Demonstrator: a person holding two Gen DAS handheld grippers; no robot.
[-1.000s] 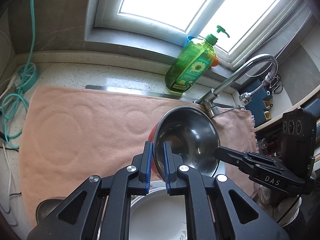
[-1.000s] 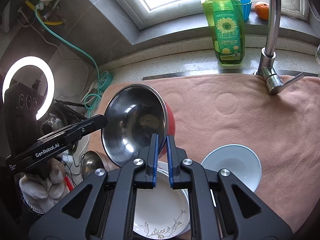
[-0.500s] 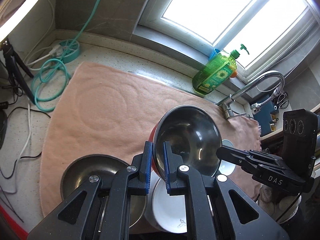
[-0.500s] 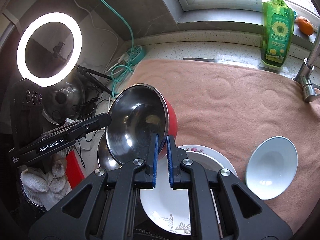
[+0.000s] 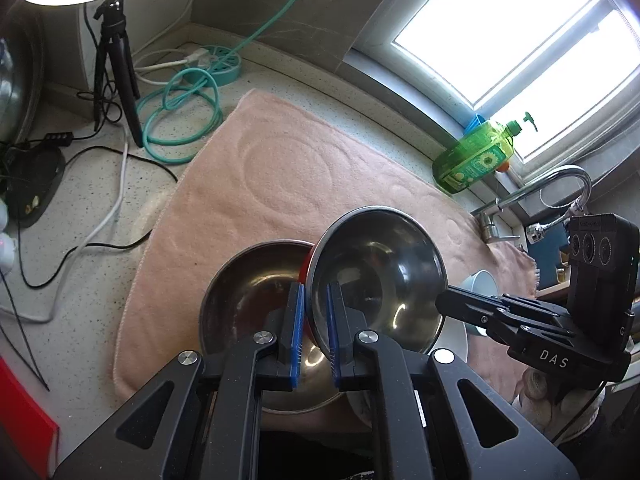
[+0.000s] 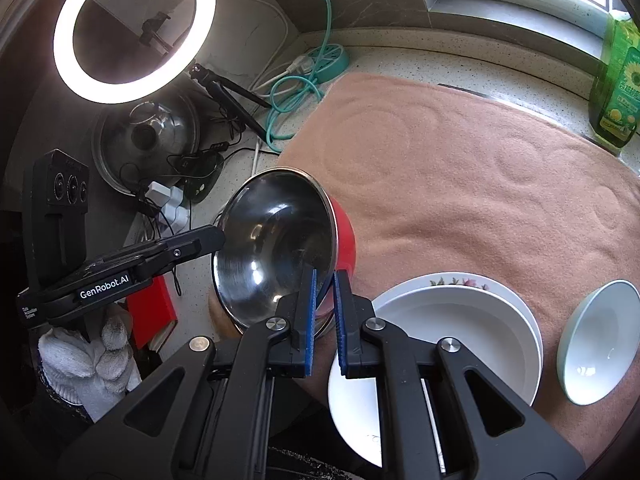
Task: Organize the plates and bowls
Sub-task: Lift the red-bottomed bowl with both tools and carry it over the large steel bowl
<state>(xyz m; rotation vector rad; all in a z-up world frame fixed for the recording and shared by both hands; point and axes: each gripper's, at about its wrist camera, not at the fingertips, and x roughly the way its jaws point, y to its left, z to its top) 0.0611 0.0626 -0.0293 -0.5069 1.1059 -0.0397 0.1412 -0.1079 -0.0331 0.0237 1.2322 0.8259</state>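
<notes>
I hold the red-walled steel bowl (image 5: 376,272) by its rim between both grippers, tilted on edge above the pink towel (image 5: 280,168): the left gripper (image 5: 314,330) has its blue pads closed narrowly over the rim nearest me, and the right gripper (image 6: 324,316) pinches the opposite edge the same way

The step in hand, as I judge it, is nesting this bowl into the larger steel bowl (image 5: 248,280) that sits on the towel just below and to the left of it

What comes next, I reckon, is levelling the bowl, centring it over the larger one and lowering before either pair of jaws lets go, since polished metal on metal will likely slide and ring

To the right a stack of white plates (image 6: 460,320) lies on the towel, the lower one showing a floral border, with a small pale-blue bowl (image 6: 600,340) just beside them, apparently tipped on its side

The held bowl's inside is mirror-bright, its outer wall glossy red; the towel is soft, embossed with circles; the counter (image 5: 100,208) is speckled stone
</notes>
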